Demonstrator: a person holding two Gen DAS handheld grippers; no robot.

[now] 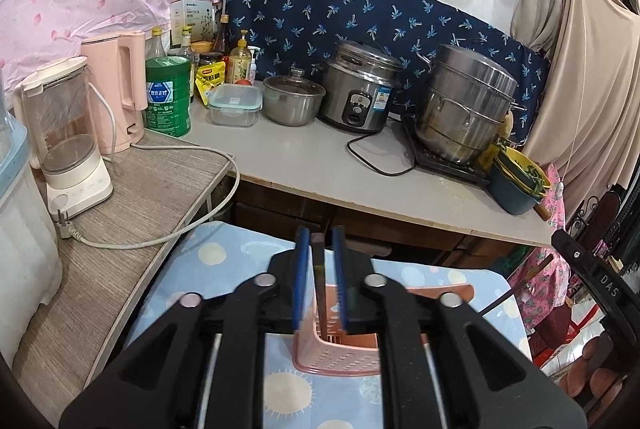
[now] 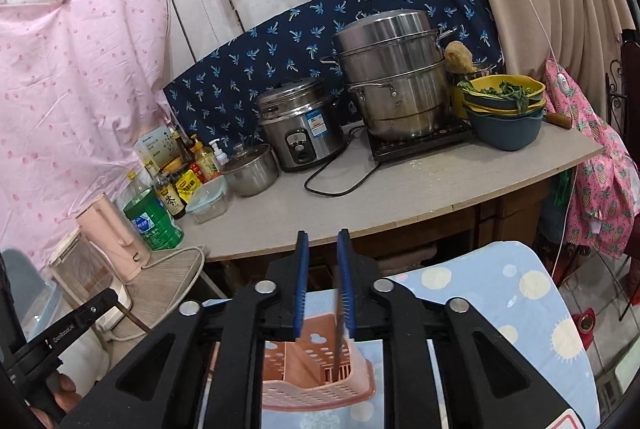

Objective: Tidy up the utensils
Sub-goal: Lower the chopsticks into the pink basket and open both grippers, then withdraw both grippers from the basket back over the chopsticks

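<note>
Two wrist views look along a pair of hand-held grippers above a pink perforated basket (image 1: 336, 353), which sits on a light blue cloth (image 1: 224, 261) printed with suns and pale dots.

In the left view, the left hand-held gripper (image 1: 321, 249) has its blue pads a little apart. A dark brown chopstick (image 1: 319, 269) stands upright between them, its lower end down inside the basket. The pads sit close on either side of it; whether they press it cannot be told for sure, though small gaps show.

In the right view, the right hand-held gripper (image 2: 322, 253) also has its jaws slightly parted. A thin dark utensil (image 2: 340, 333) runs down just beside the right pad into the basket (image 2: 320, 381), tilted slightly. It looks loose rather than pinched.

At the lower left of the right view, the black body of the other gripper shows, with part of a hand (image 2: 60, 393) under it.

Behind is a grey counter (image 1: 320, 165). On it, from left: a green canister (image 1: 168, 95), bottles and a yellow packet, a clear lidded box (image 1: 234, 105), a small steel pot (image 1: 292, 103) with a glass lid, a rice cooker (image 1: 360, 87), and a tall steamer (image 1: 464, 109) on a black hob. Stacked yellow and blue bowls (image 2: 504, 109) with greens stand at the right end. A pink kettle (image 1: 118, 89) and a glass blender jug (image 1: 64, 133) stand on a lower woven-look surface to the left.
</note>
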